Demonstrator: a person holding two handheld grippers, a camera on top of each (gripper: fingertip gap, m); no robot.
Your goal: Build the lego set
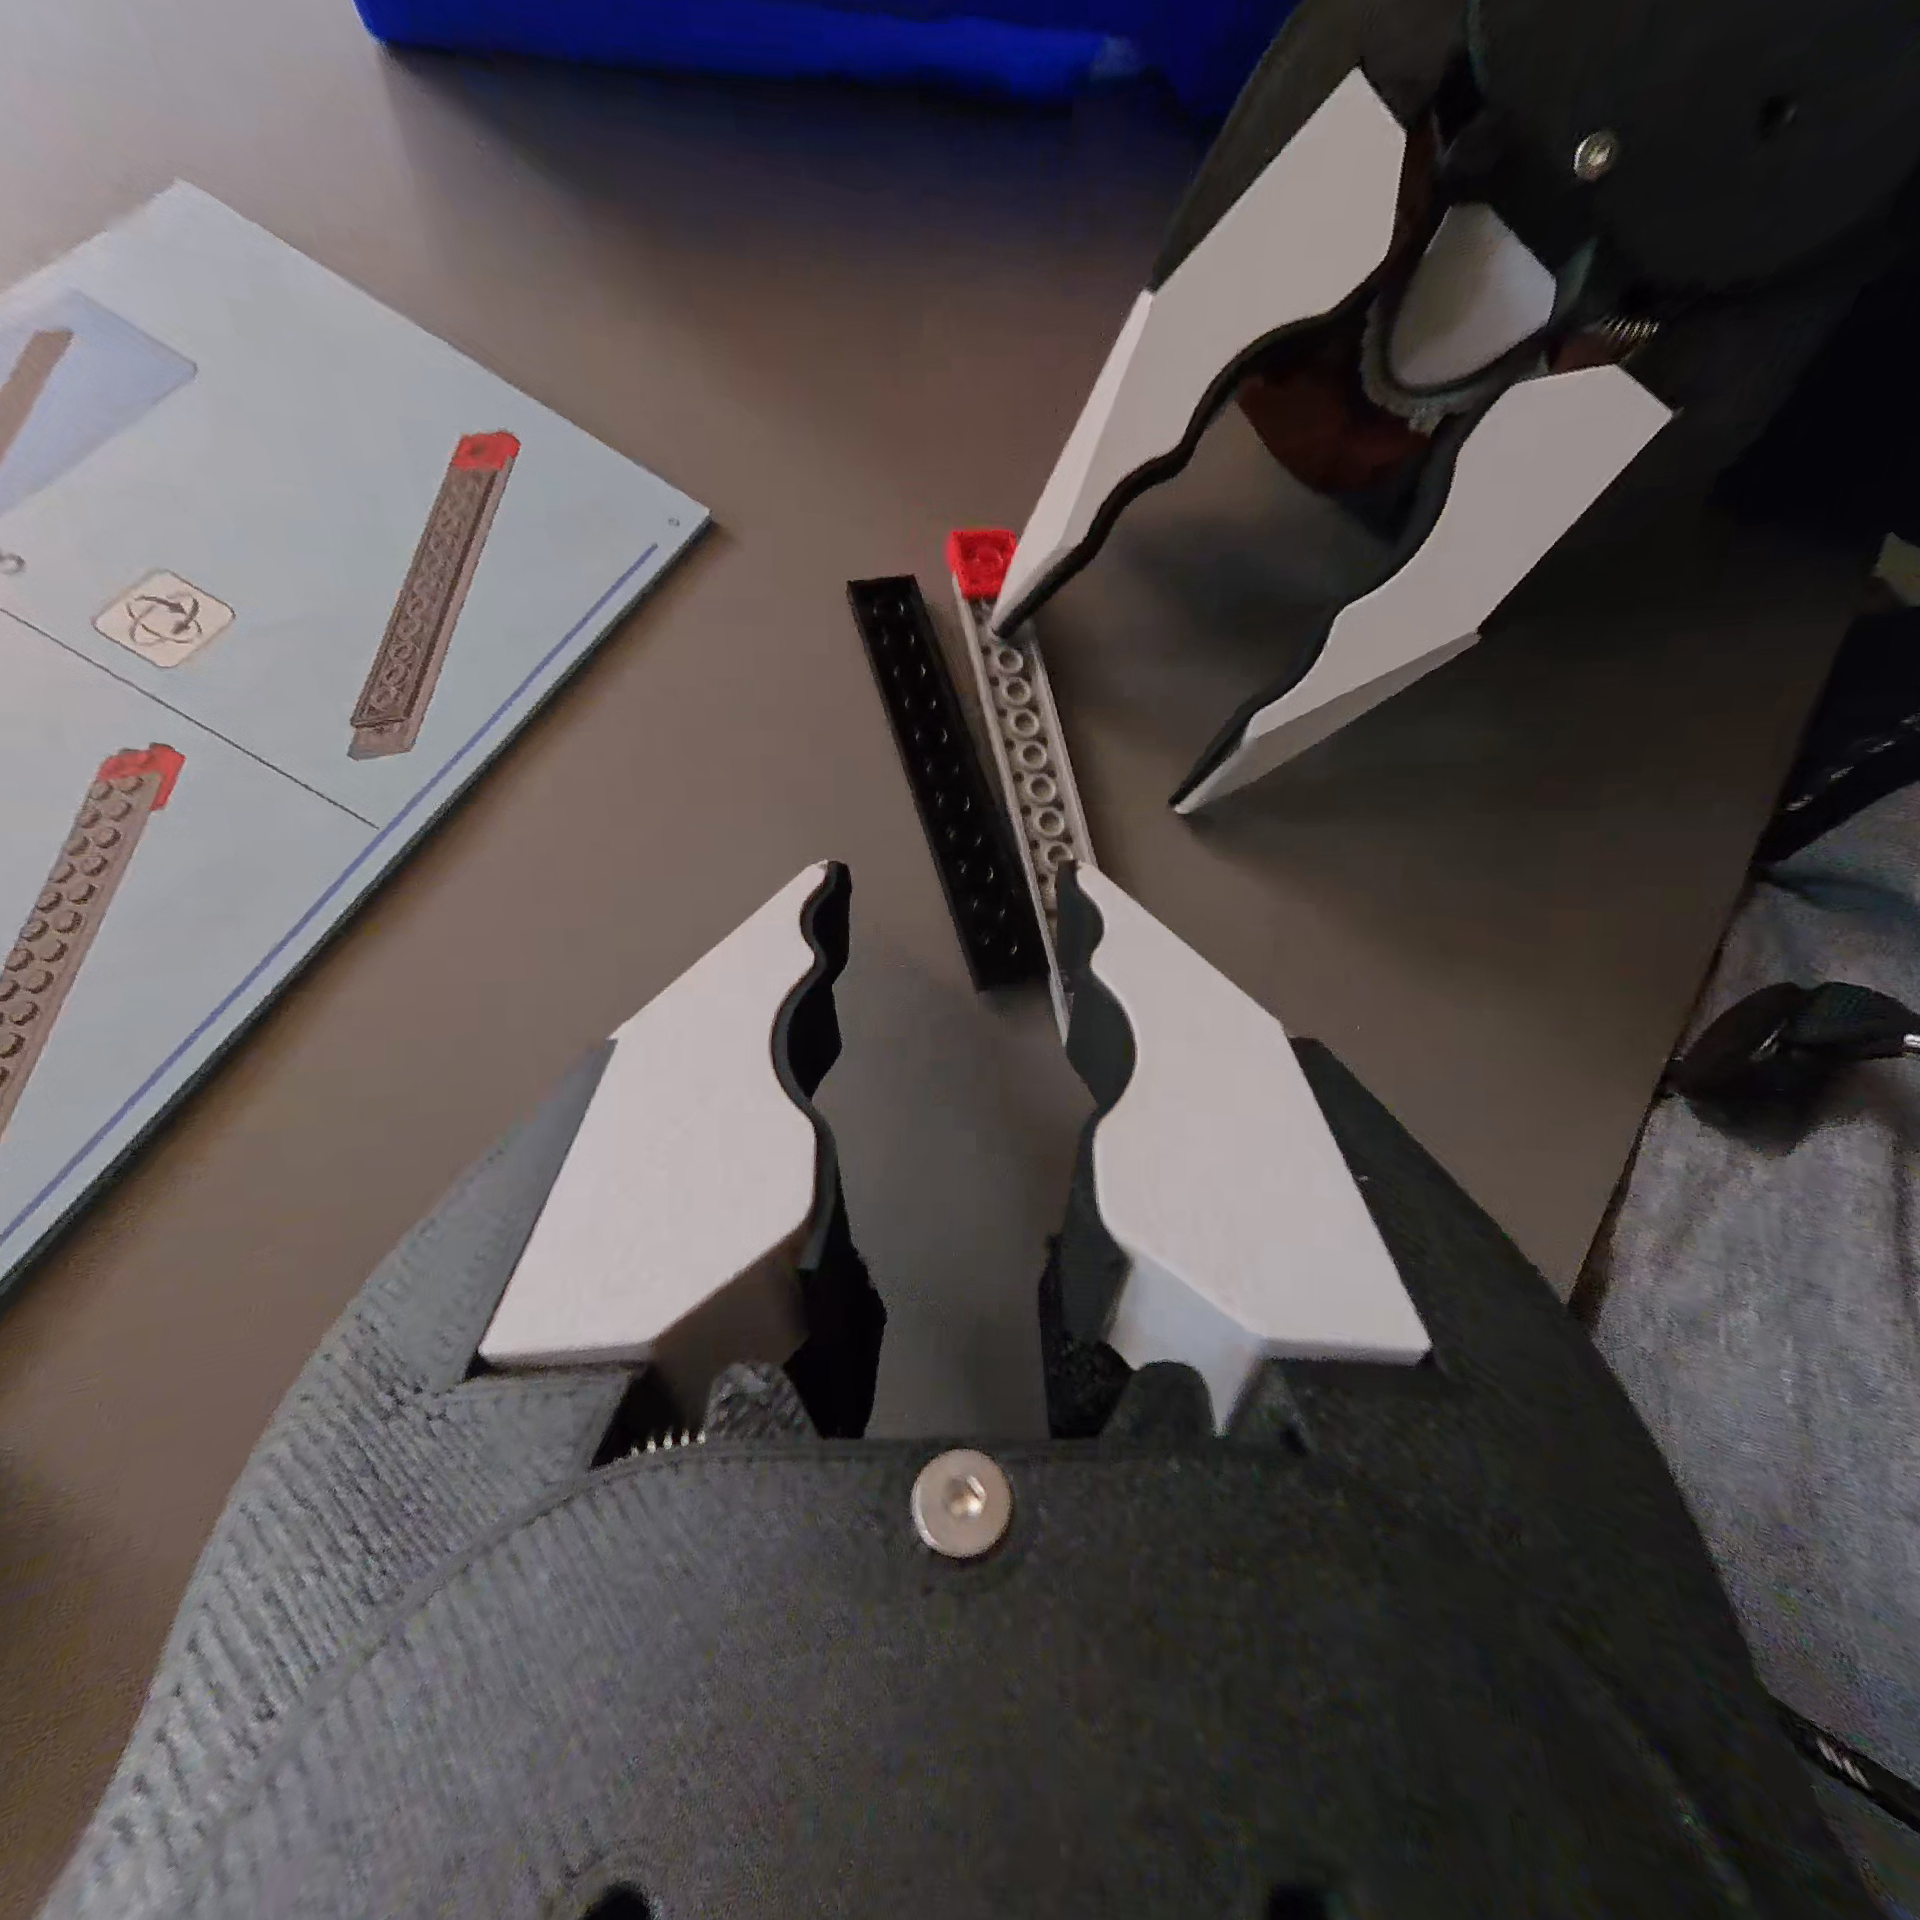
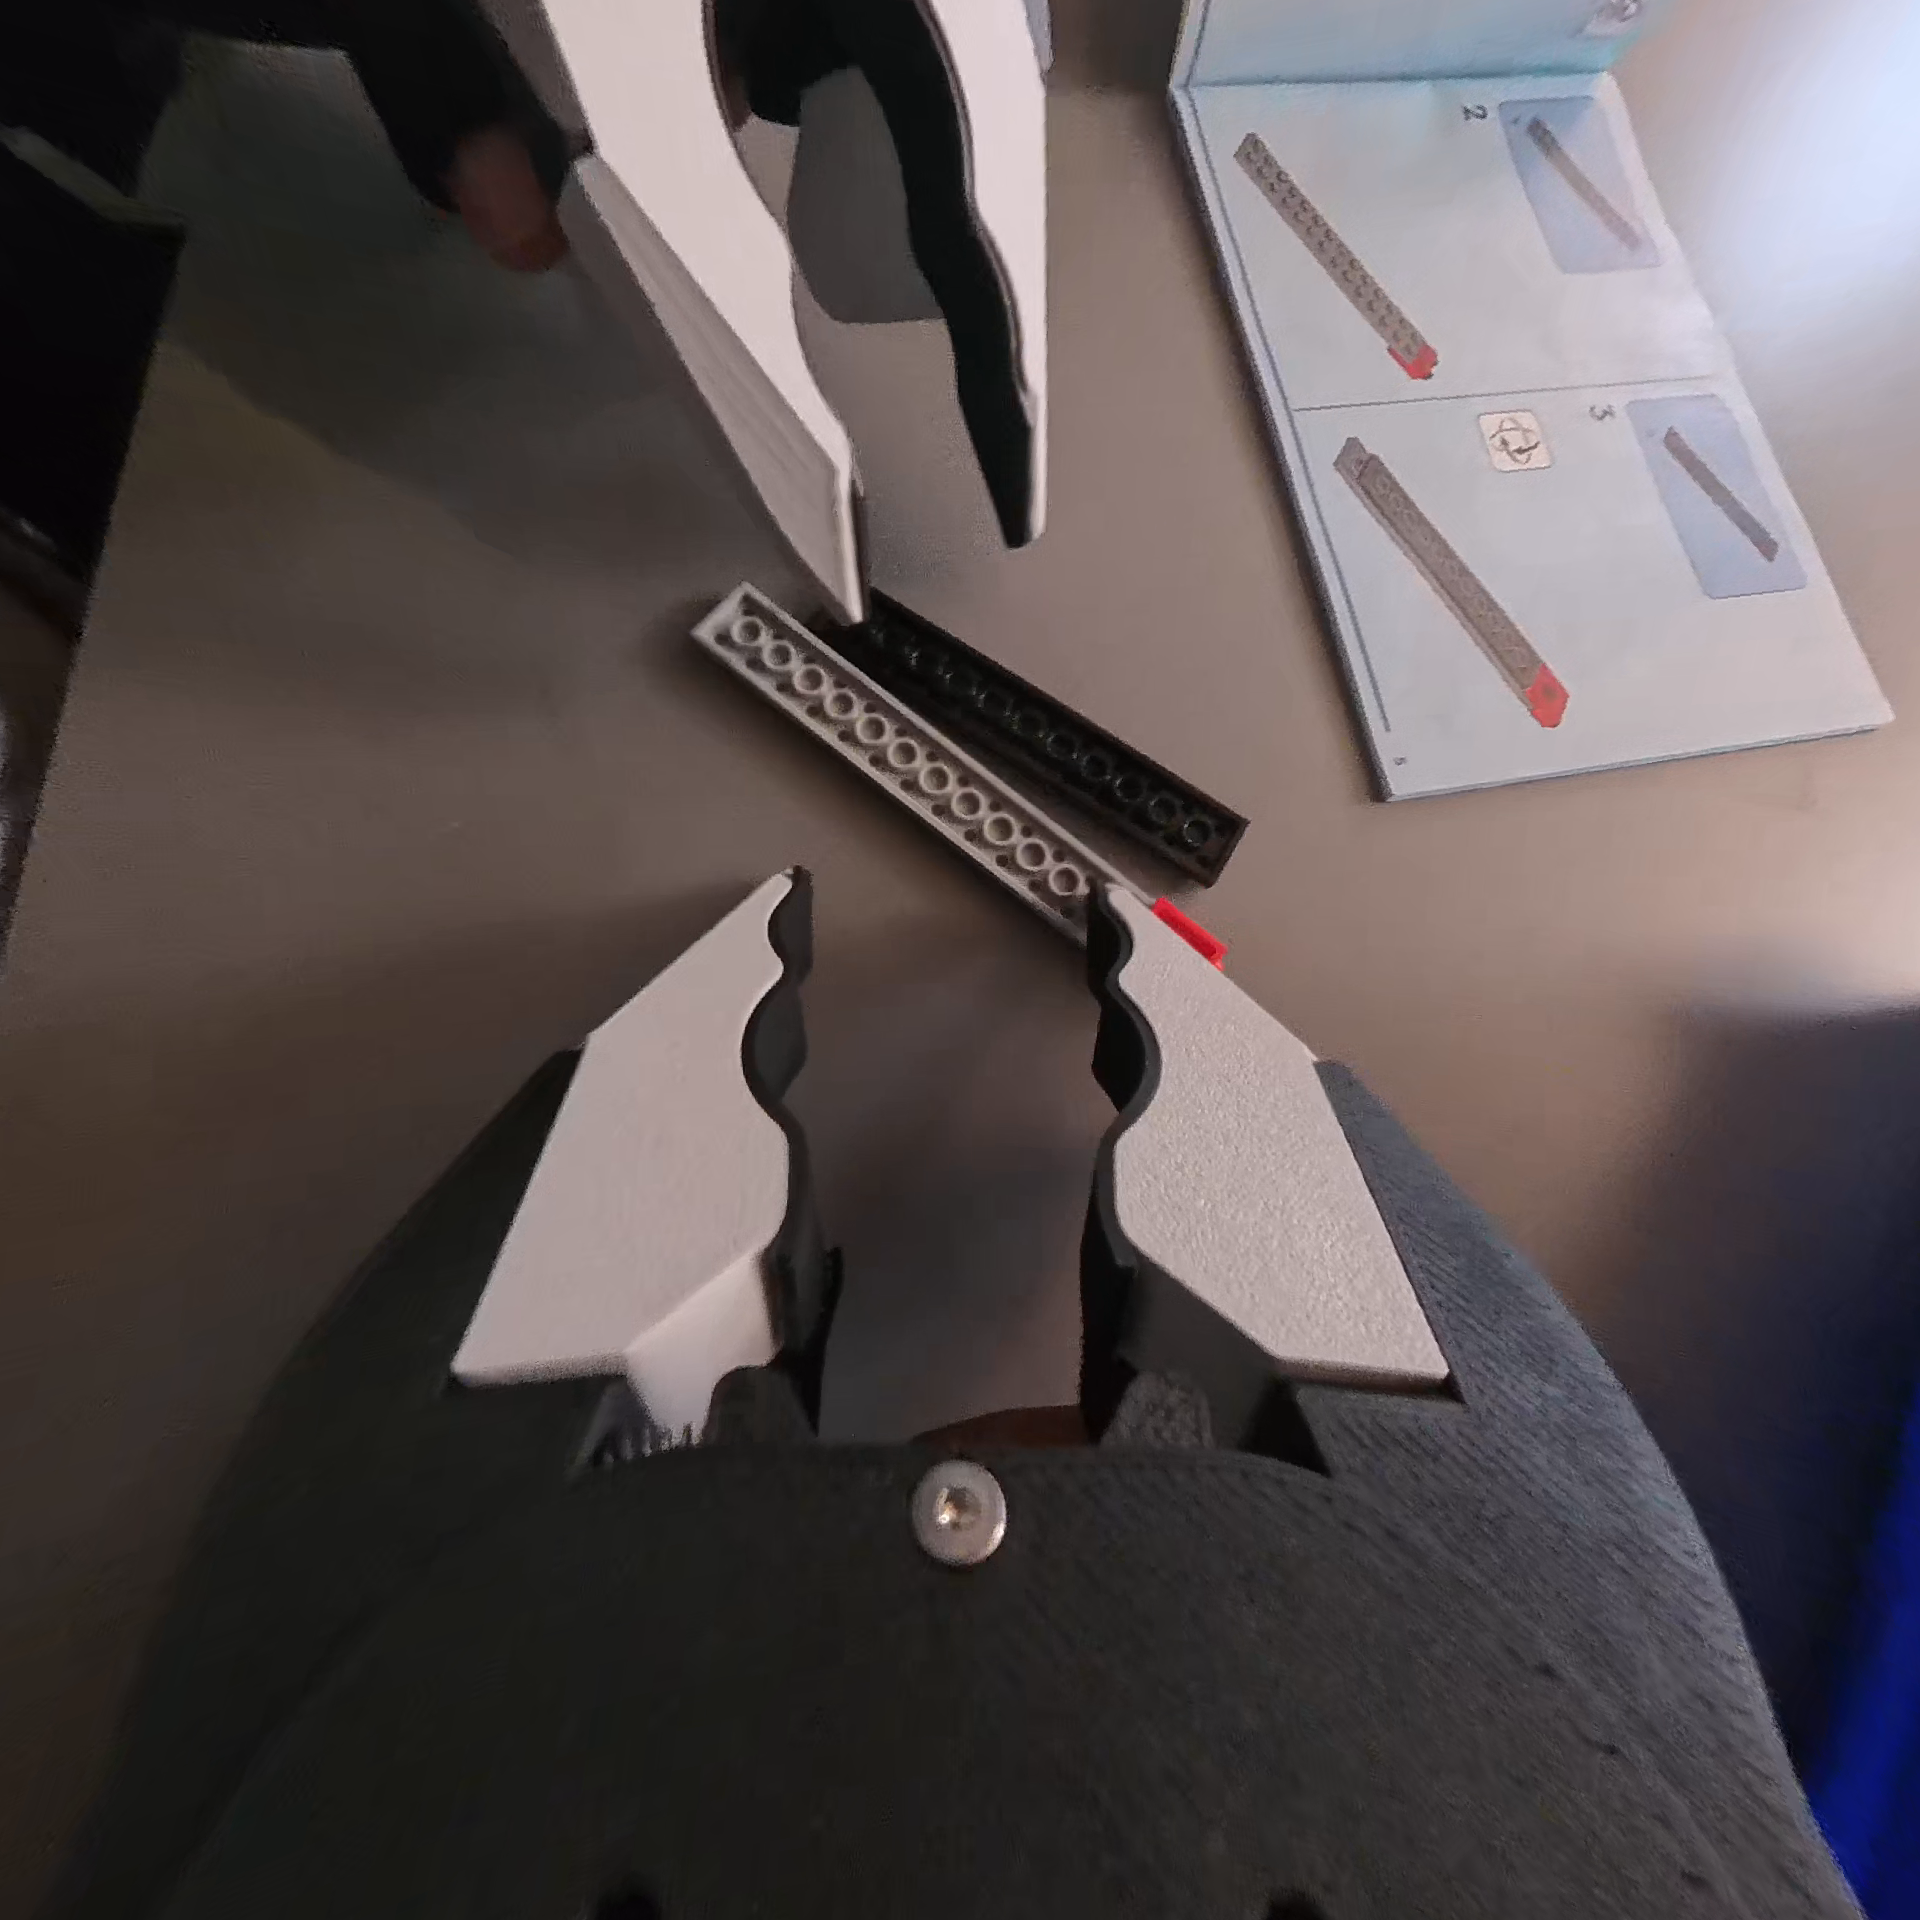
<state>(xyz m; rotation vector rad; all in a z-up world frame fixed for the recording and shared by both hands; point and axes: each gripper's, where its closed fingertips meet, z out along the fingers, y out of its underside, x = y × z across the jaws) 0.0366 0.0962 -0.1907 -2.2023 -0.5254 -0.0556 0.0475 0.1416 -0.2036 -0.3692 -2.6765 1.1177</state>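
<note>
A long grey plate and a long black plate lie side by side on the dark table, undersides up. A small red piece sits at one end of the grey plate. My left gripper is open and empty; one fingertip rests at the grey plate's end away from the red piece. My right gripper is open and empty; one fingertip touches the grey plate beside the red piece.
An open instruction booklet lies flat on the table beside the plates. A blue object stands at the table's far side. The table edge, grey-blue fabric and a black strap are at the right. One gripper's finger ends stand about 6 cm off the other's.
</note>
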